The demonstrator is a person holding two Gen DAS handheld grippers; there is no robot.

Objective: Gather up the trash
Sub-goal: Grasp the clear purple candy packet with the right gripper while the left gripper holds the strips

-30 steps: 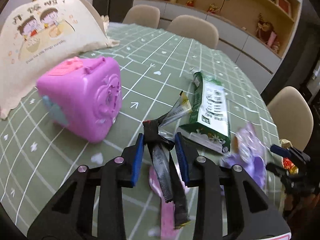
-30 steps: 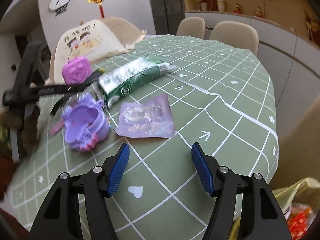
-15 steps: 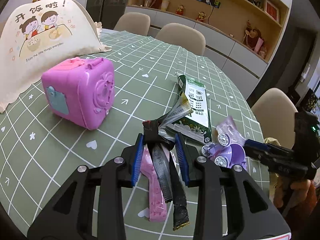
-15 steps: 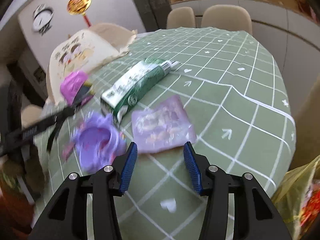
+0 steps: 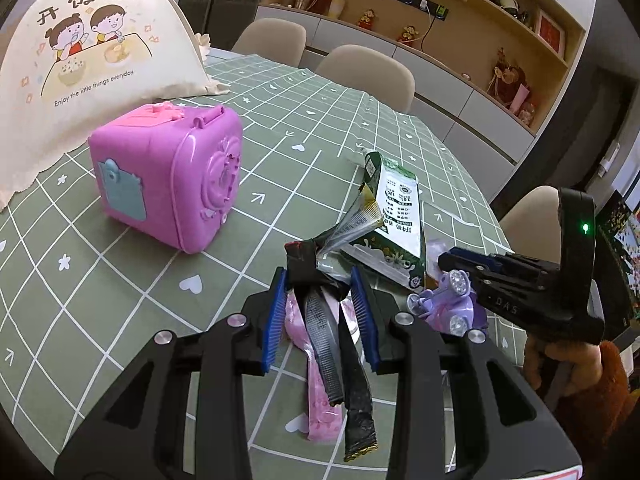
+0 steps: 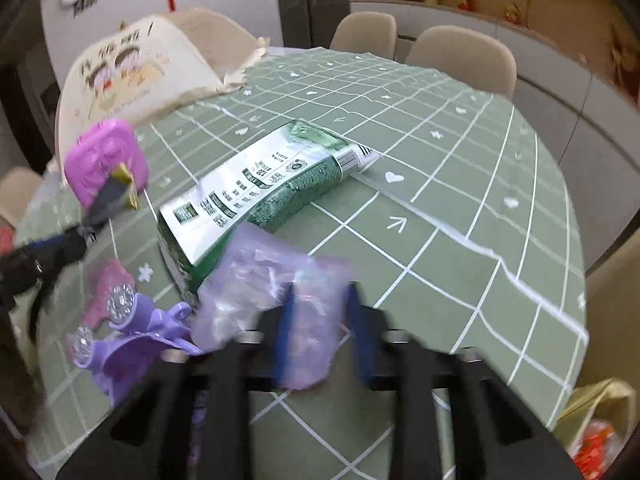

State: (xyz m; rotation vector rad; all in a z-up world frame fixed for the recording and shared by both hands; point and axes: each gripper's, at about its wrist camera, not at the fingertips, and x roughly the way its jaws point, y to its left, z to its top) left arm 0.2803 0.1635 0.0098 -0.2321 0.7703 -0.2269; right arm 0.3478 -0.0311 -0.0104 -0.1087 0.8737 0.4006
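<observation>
My left gripper [image 5: 318, 280] is shut on a bundle of black and silver sachet wrappers [image 5: 352, 224], whose tails hang down between the fingers. A pink wrapper [image 5: 320, 396] lies on the table under it. My right gripper [image 6: 320, 300] is blurred and its jaws are closing, with a crumpled purple plastic wrapper [image 6: 272, 276] pinched between the blue pads. A long green and white packet [image 6: 260, 188] lies flat just beyond it, also visible in the left wrist view as the green packet [image 5: 396, 216]. The right gripper [image 5: 452, 260] shows at the right of that view, held by a hand.
A pink toy box [image 5: 172, 176] stands at the left on the green checked tablecloth [image 5: 280, 128]. A purple toy [image 6: 132, 328] sits beside the right gripper. A printed cloth cover [image 5: 80, 52] rises at the back left. A yellow bag [image 6: 596, 412] hangs off the table's right edge. Chairs ring the far side.
The right gripper moved forward over the purple wrapper and its jaws narrowed around it, crumpling and lifting it. The left gripper kept its grip on the sachets and barely moved.
</observation>
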